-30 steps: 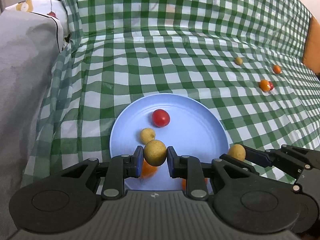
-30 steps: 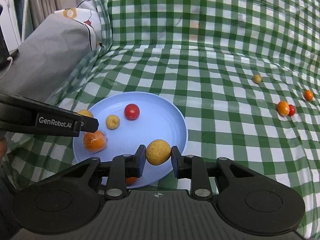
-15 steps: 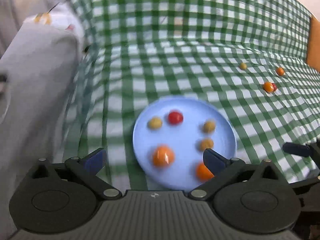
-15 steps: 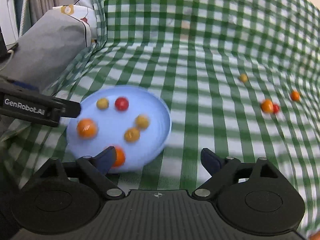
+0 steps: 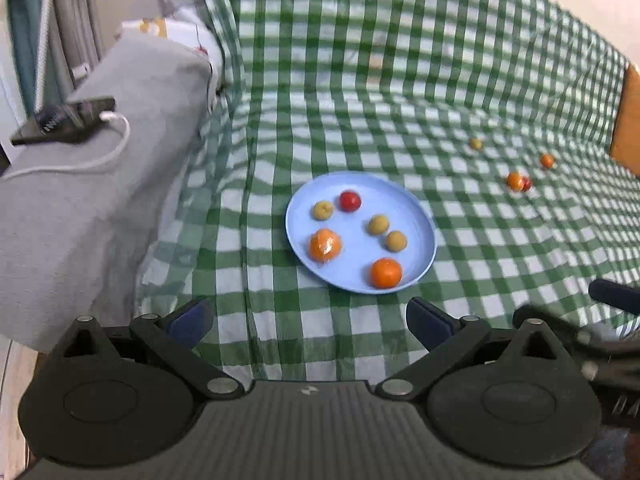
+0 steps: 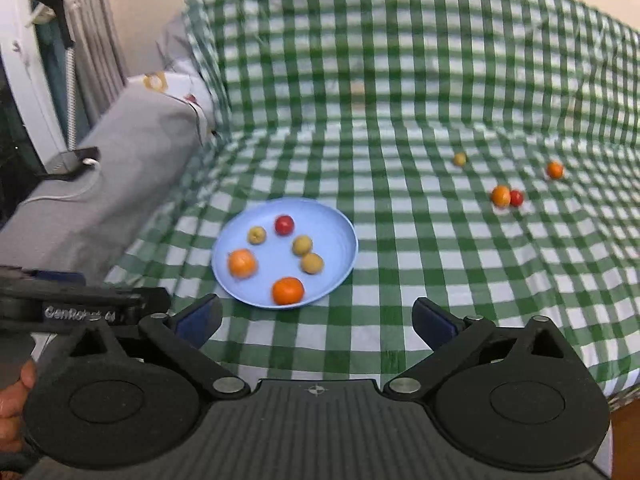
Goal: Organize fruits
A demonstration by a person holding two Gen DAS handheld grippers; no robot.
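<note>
A: How did the left gripper (image 5: 308,320) stand?
B: Its jaws had just swung fully apart, with nothing between them; only checked cloth (image 5: 360,80) lay under the gap.

A: And the right gripper (image 6: 316,318)?
B: The same: jaws had just been opening to their widest, empty. The left gripper's dark body showed at the left edge of the right wrist view, with fingers (image 6: 16,396) of a hand below it.

A: Where were the fruits?
B: Just beyond both grippers sat a blue plate (image 5: 424,216) on the cloth. It held six: two oranges (image 5: 325,245), one nearer the front rim; three yellow fruits (image 5: 378,225), two of them touching or nearly so; and a red fruit (image 5: 350,201) toward the back.

A: Any off the plate?
B: Four, well apart from it to the right: a yellow one, an orange touching a red, and a lone orange farthest out.

A: Beyond that?
B: A grey cushion (image 5: 100,184) at left, bearing a phone (image 5: 64,120) with a white cable.
</note>
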